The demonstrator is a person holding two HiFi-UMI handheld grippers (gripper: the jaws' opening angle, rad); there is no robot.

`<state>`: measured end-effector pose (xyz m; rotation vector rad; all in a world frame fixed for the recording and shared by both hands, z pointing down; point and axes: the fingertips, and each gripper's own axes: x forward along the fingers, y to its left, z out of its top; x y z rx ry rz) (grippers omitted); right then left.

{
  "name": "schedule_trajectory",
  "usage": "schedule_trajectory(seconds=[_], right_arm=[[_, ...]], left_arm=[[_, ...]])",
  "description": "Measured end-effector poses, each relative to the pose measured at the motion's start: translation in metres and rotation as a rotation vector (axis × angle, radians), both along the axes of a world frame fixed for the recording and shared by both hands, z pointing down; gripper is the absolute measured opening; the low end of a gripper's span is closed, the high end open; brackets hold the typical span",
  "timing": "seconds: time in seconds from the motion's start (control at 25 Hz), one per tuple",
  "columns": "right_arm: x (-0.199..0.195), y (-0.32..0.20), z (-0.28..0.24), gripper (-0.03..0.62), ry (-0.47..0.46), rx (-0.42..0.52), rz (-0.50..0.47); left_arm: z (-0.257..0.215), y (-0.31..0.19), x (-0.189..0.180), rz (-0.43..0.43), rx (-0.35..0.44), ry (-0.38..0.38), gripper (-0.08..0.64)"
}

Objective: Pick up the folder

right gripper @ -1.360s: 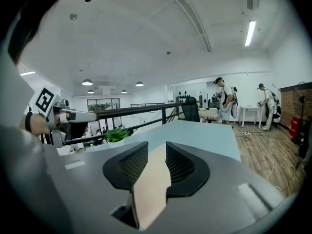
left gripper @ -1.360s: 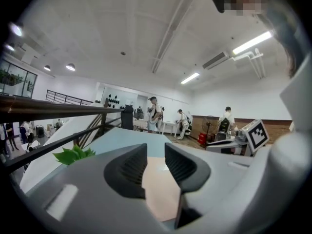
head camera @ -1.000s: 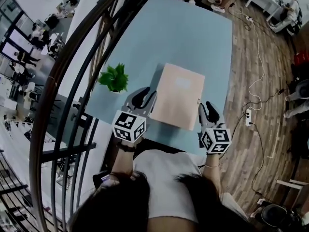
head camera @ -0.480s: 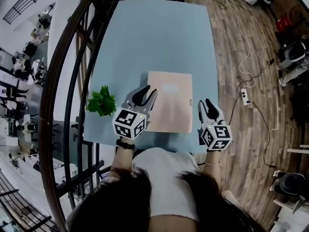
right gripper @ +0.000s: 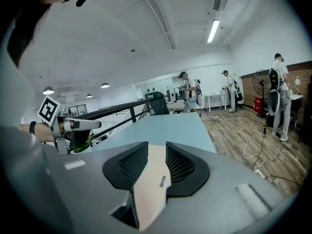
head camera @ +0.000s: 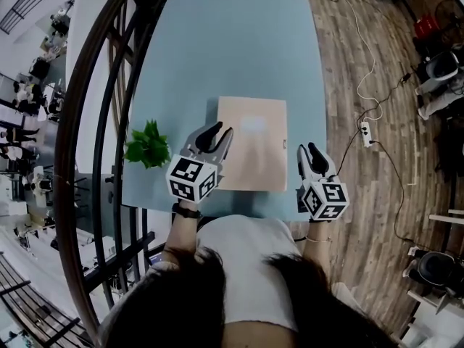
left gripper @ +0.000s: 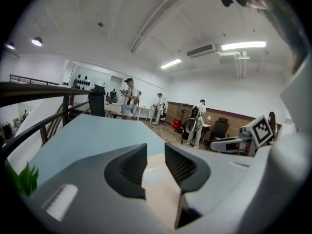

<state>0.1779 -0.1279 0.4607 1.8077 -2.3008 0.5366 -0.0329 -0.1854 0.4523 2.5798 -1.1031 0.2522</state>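
Note:
A tan folder (head camera: 254, 151) lies flat on the light blue table (head camera: 232, 49), close to its near edge. My left gripper (head camera: 217, 130) hovers at the folder's near left edge, its jaws a narrow gap apart and holding nothing. My right gripper (head camera: 308, 149) hovers just off the folder's near right edge, also slightly open and empty. In the left gripper view the folder (left gripper: 155, 174) shows through the gap of the left gripper (left gripper: 155, 152). In the right gripper view the folder (right gripper: 151, 179) and its small edge label show beyond the right gripper (right gripper: 156, 152).
A small green potted plant (head camera: 147, 145) stands on the table left of my left gripper. A dark curved railing (head camera: 94, 122) runs along the table's left side. A power strip (head camera: 365, 133) with cables lies on the wooden floor to the right. People (left gripper: 129, 99) stand far behind.
Both grippers have shifted a little and turned near the folder's near end. The folder has not moved, and both jaw gaps look unchanged.

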Motion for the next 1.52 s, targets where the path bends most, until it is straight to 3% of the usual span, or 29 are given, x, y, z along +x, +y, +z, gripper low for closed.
schedule_trajectory(seconds=[0.52, 1.04, 1.32, 1.52], right_arm=[[-0.014, 0.007, 0.045, 0.091, -0.012, -0.135, -0.062], [-0.018, 0.017, 0.099, 0.095, -0.096, -0.26, -0.042], [-0.008, 0.024, 0.113, 0.095, -0.152, -0.285, 0.001], [-0.006, 0.029, 0.121, 0.095, -0.195, -0.306, 0.005]], left_arm=[[0.069, 0.015, -0.02, -0.038, -0.205, 0.005, 0.117], [0.132, 0.031, -0.032, -0.061, -0.411, 0.019, 0.117], [0.158, 0.043, -0.041, -0.12, -0.591, 0.142, 0.128], [0.169, 0.046, -0.042, -0.132, -0.668, 0.228, 0.157]])
